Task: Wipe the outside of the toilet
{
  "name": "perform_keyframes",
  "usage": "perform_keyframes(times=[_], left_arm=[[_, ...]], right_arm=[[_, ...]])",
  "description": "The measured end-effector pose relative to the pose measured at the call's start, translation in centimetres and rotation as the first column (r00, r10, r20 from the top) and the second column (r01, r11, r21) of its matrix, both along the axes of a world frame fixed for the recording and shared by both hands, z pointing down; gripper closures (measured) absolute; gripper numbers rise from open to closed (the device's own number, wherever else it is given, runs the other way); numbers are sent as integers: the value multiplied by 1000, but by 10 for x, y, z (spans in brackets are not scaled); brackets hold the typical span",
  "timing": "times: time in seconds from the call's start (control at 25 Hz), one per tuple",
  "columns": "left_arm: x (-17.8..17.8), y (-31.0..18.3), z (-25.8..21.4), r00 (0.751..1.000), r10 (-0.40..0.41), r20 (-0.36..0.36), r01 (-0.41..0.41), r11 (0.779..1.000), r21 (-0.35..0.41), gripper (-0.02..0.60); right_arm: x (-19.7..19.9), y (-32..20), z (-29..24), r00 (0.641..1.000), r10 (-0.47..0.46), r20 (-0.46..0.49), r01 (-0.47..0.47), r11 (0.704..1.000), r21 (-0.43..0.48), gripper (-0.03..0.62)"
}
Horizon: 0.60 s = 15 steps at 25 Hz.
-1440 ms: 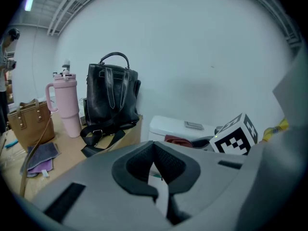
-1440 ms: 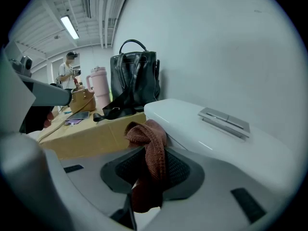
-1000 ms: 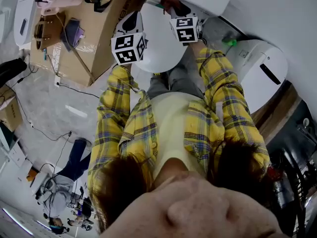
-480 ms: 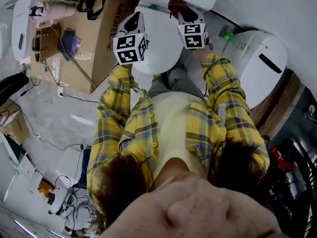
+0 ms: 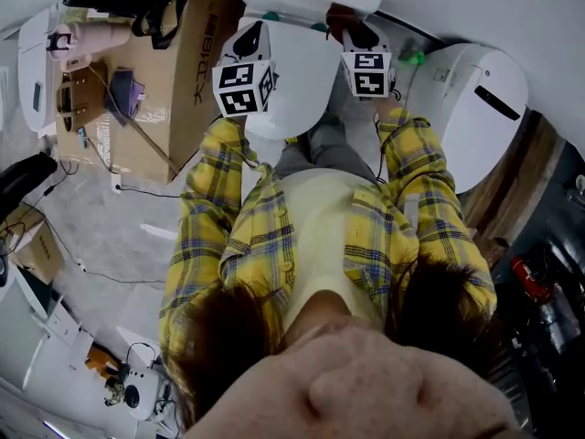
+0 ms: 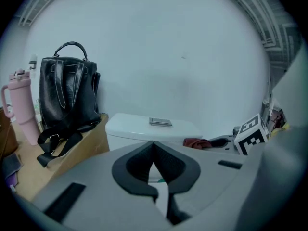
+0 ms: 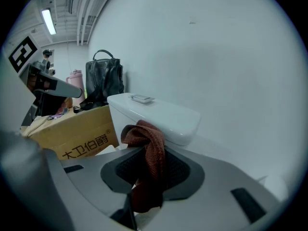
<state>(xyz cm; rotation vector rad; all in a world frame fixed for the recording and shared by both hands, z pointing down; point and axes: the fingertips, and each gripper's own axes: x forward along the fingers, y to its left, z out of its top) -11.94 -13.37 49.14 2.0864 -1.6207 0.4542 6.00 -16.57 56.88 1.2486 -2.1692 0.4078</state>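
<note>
Two tongs are up at the toilet (image 5: 292, 90), which stands white against the wall (image 6: 159, 47) with its lid down.

Left tongs (image 6: 154, 146): pads pressed together at the tips, nothing between them. They point at the tank (image 6: 144, 129), roughly in line with the flush button (image 6: 160, 122) on the tank's top. In the head view they sit over the left rim of the lid.

Right tongs (image 7: 144, 150): clamped on a red-brown cloth (image 7: 151, 172). The cloth bunches above the pads and hangs down between them in a twisted strip. The head view puts these tongs at the lid's right rear, with the cloth bunch close under the tank's right end. Whether the cloth touches the porcelain cannot be told. The left gripper view agrees: the cloth sits low, just right of the tank and below its top.

Surroundings:
- Cardboard box (image 5: 174, 53) just left of the toilet, with printed characters on its side.
- Black backpack (image 6: 67, 95) on the box, upright against the wall.
- Pink tumbler (image 6: 21, 107) just left of the backpack.
- Second white toilet (image 5: 480, 108) near at the right.
- The person wears a yellow plaid shirt (image 5: 228, 236) over a pale top, both sleeves stretched forward to the tongs.
- Cables lie across the grey floor (image 5: 91, 199) at the left.
</note>
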Motion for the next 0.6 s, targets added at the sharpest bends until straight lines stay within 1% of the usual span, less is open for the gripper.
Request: perform_keyframes(times=[0.2, 0.36, 0.48, 0.6], left_arm=[[8, -2, 1, 1000, 21, -4, -21, 1000, 0, 580], [9, -1, 1, 1000, 21, -5, -21, 1000, -1, 580], [7, 0, 0, 1000, 9, -6, -9, 1000, -1, 579], [1, 2, -1, 1000, -11, -6, 11, 1000, 0, 580]], right_arm=[[23, 2, 3, 999, 44, -16, -44, 999, 5, 470], [34, 6, 1, 998, 65, -26, -64, 998, 5, 471], [31, 12, -6, 999, 49, -7, -49, 999, 11, 470], [17, 22, -13, 1000, 9, 19, -9, 1000, 15, 471]])
